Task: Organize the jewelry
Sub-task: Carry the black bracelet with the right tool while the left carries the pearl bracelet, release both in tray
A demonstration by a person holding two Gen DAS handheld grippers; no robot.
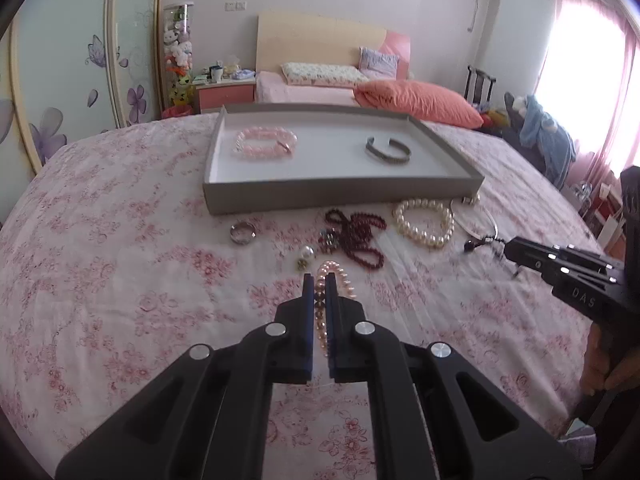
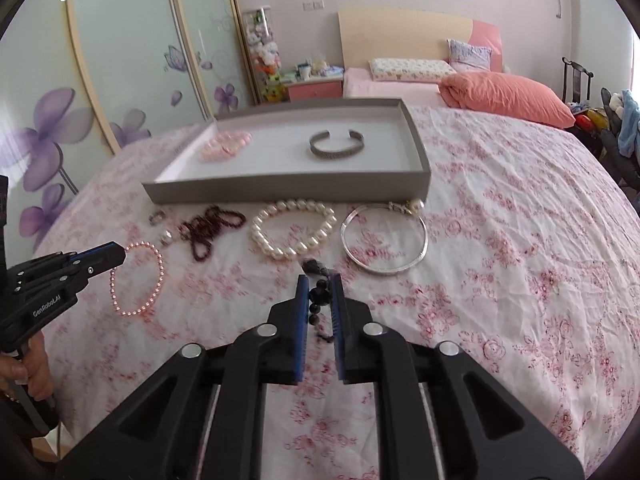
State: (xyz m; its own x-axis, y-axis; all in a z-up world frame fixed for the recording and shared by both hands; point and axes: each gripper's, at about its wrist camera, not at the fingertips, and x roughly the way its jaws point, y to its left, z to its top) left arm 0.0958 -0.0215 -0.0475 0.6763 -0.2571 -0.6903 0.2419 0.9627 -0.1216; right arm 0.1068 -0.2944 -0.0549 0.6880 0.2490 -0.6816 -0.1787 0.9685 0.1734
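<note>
1. My left hand-held gripper (image 1: 319, 280) is closed down to a narrow gap on a pink pearl bracelet (image 2: 138, 280); the beads sit between the blue pads. In the right wrist view most of its loop hangs free beyond the fingertips over the bed (image 2: 520, 280).
2. My right hand-held gripper (image 2: 319, 280) is nearly closed on a dark beaded string (image 2: 319, 298), whose beads show in the slot between the pads.
3. One shallow grey tray (image 1: 340, 196) lies on the flowered bedspread ahead of both grippers. Its near wall is a low straight edge.
4. The tray holds two pieces, well apart: one pale pink bead bracelet (image 1: 265, 145) to the left and one metal cuff bangle (image 1: 388, 150) to the right. Bare white floor lies between and around them.
5. Loose on the bed just before the tray's near wall I count: one metal ring (image 1: 242, 233), one tangled dark red bead strand (image 1: 358, 236), one large cream pearl bracelet (image 1: 424, 222), one thin silver bangle (image 2: 384, 242), and one small pearl piece (image 1: 306, 254).
6. Open bedspread stretches to the right of the silver bangle and below the jewelry row.
</note>
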